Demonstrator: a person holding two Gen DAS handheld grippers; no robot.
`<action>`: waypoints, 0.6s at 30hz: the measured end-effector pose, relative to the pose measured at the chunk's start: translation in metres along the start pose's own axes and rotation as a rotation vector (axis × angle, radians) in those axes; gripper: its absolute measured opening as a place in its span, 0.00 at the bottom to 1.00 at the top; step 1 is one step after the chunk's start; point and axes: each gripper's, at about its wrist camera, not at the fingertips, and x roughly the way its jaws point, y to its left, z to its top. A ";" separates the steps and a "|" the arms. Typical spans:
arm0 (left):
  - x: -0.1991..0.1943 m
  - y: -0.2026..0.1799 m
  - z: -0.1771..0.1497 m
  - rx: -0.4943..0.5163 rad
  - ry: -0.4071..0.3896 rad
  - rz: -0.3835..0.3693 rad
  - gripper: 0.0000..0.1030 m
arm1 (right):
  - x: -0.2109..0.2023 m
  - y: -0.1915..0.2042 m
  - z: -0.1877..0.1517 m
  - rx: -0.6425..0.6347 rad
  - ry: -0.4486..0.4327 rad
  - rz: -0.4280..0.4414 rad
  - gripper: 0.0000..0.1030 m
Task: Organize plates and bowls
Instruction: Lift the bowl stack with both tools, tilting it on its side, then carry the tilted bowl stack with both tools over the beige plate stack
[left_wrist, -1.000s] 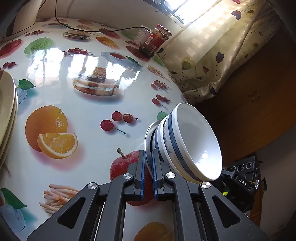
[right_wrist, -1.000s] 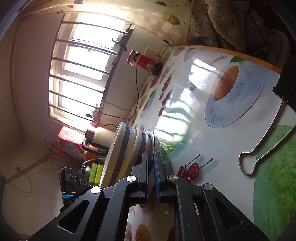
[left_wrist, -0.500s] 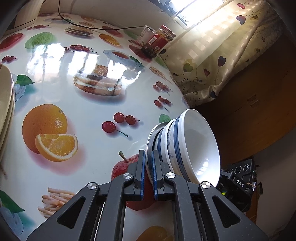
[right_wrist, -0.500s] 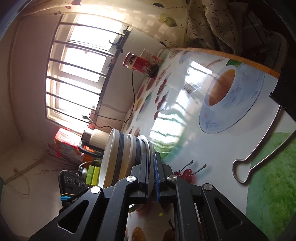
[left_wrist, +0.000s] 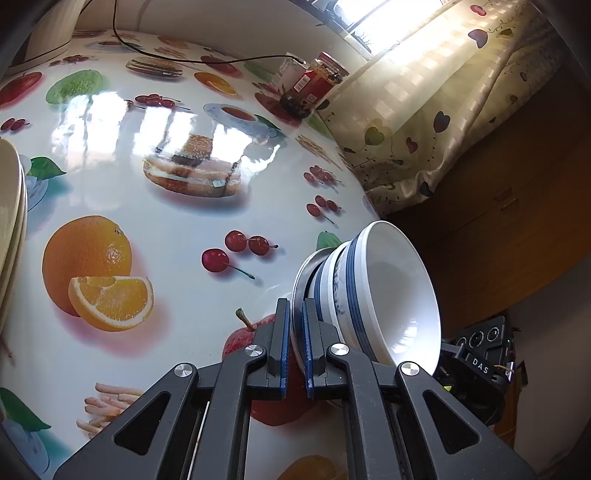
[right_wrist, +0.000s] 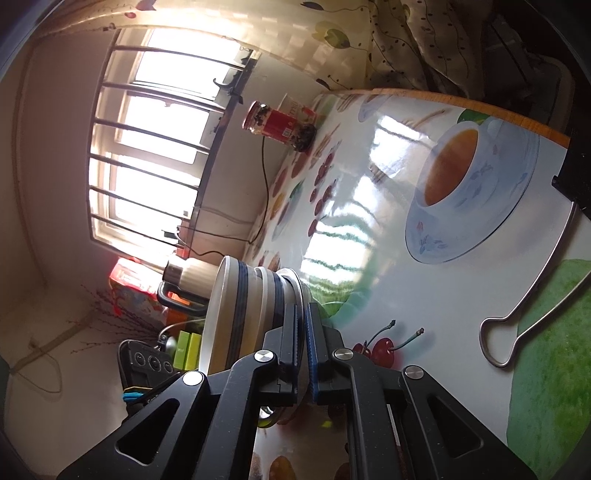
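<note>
A stack of white bowls with blue bands (left_wrist: 373, 291) sits on a metal plate (left_wrist: 301, 273) whose rim both grippers pinch. My left gripper (left_wrist: 294, 325) is shut on the plate's rim, holding the stack above the fruit-print table (left_wrist: 177, 229). My right gripper (right_wrist: 303, 332) is shut on the plate's rim (right_wrist: 297, 284) from the opposite side, with the bowls (right_wrist: 236, 310) to its left. A stack of cream plates (left_wrist: 11, 210) stands at the left edge of the left wrist view.
A red-labelled jar (left_wrist: 314, 86) and a white cup stand at the table's far edge by the curtain (left_wrist: 424, 110). A black cable (left_wrist: 192, 59) crosses the back. A wire rack handle (right_wrist: 524, 317) lies on the table at the right. A kettle (right_wrist: 188, 278) stands behind the bowls.
Both grippers have moved the plate and bowl stack a little forward over the table, still tilted. Grips are unchanged.
</note>
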 end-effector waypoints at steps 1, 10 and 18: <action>0.000 0.000 0.000 -0.003 0.000 -0.003 0.05 | 0.000 0.001 0.000 0.003 -0.002 -0.003 0.07; -0.007 -0.002 0.001 0.015 -0.019 0.006 0.05 | -0.001 0.010 0.001 -0.009 -0.003 0.009 0.07; -0.020 -0.002 0.000 0.014 -0.037 0.016 0.05 | 0.003 0.023 0.001 -0.025 0.004 0.021 0.07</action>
